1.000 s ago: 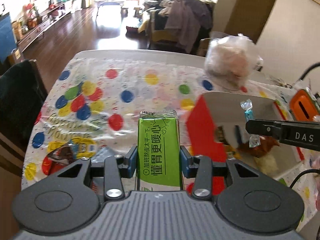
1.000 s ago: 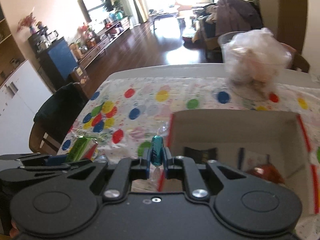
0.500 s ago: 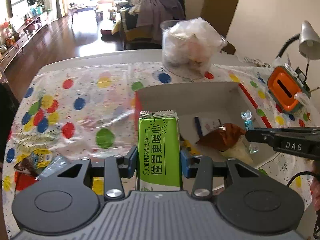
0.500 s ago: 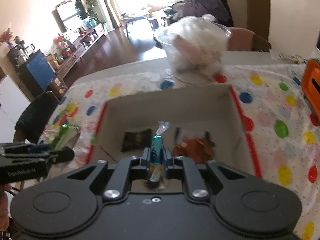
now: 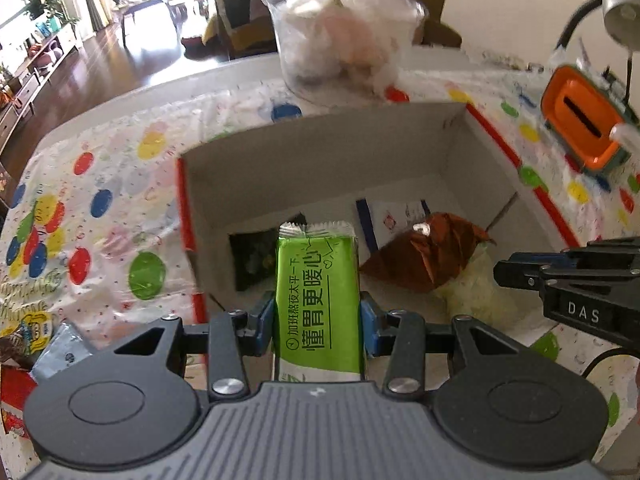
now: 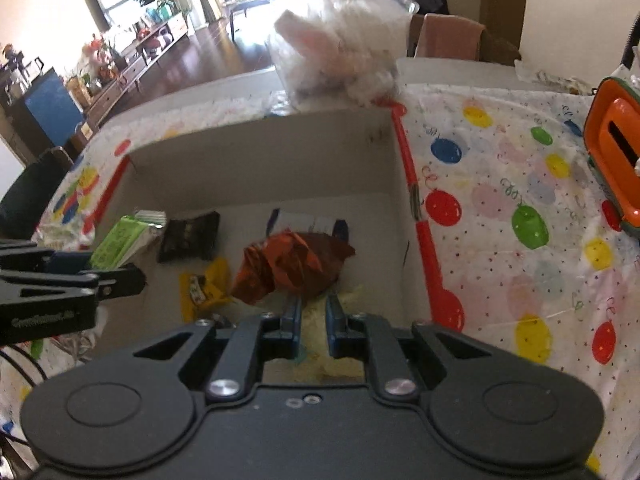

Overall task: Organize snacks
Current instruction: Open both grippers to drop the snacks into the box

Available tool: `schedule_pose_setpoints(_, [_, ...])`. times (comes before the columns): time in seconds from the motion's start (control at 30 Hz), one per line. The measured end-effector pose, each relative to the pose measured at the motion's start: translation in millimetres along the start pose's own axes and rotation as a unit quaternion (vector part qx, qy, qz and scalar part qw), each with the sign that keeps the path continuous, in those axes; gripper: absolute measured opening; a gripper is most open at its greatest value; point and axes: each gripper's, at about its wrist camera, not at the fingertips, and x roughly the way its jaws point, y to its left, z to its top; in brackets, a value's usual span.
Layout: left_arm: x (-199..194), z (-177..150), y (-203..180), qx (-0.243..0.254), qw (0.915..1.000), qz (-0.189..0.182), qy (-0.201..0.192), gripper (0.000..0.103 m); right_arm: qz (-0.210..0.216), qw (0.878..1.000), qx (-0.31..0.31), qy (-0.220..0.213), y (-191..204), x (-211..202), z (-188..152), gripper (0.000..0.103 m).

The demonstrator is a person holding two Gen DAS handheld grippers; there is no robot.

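Note:
A green snack packet (image 5: 318, 292) stands upright with my left gripper (image 5: 318, 320) shut on it. It hangs over the near left part of an open cardboard box (image 5: 320, 152) with red edges. In the right wrist view the same packet (image 6: 120, 240) juts from the left gripper (image 6: 136, 276). My right gripper (image 6: 313, 308) is low inside the box, its jaws shut to a narrow slit with nothing seen between them. Just ahead of it lies a brown foil wrapper (image 6: 292, 268). A black packet (image 6: 190, 236) and a yellow packet (image 6: 204, 288) lie on the box floor.
A clear tub with a white bag (image 5: 344, 28) stands behind the box. An orange device (image 5: 580, 120) and a desk lamp (image 5: 620, 4) are at the right. Loose snacks (image 5: 36, 336) lie on the balloon-print tablecloth (image 5: 100, 200) at the left. A dark chair (image 6: 28, 192) stands beside the table.
Both grippers have moved from the tablecloth side to over and into the box. The teal candy held between the right fingers before no longer shows there.

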Motion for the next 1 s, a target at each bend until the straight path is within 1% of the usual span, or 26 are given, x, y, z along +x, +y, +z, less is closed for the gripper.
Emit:
schedule_pose_setpoints(0.1, [12,0,-6,0.006,0.9999,0.007,0.014,0.042,0.004,1.000,-0.005,0.009,-3,6,-3,0.011])
schedule_pose_setpoints(0.2, [22,0,-11,0.011,0.9996,0.012,0.025,0.042,0.014,1.000,-0.002,0.015,-6,8,-7,0.018])
schedule_pose_setpoints(0.3, [28,2,-13,0.014,0.9992,0.018,0.032,0.042,0.020,1.000,-0.004,0.020,-7,9,-9,0.021])
schedule_pose_setpoints(0.43, [31,2,-17,0.019,0.9988,0.026,0.036,0.042,0.029,0.999,-0.007,0.019,-8,6,-9,0.023])
schedule_pose_setpoints(0.57, [28,-1,-16,0.013,0.9991,0.026,0.032,0.042,0.038,0.999,-0.004,0.018,-10,2,-9,0.025])
schedule_pose_setpoints(0.73, [19,-3,-11,-0.007,0.9995,0.017,0.027,0.042,0.047,0.999,-0.008,0.012,-8,-6,-9,0.029])
schedule_pose_setpoints(0.9, [4,-6,-6,-0.020,0.9997,0.014,0.009,0.043,0.055,0.998,-0.008,0.001,-5,-17,-9,0.034])
schedule_pose_setpoints(1.0, [-8,-8,-4,-0.025,0.9996,0.013,-0.005,0.049,0.058,0.998,-0.011,-0.006,-2,-24,-9,0.037])
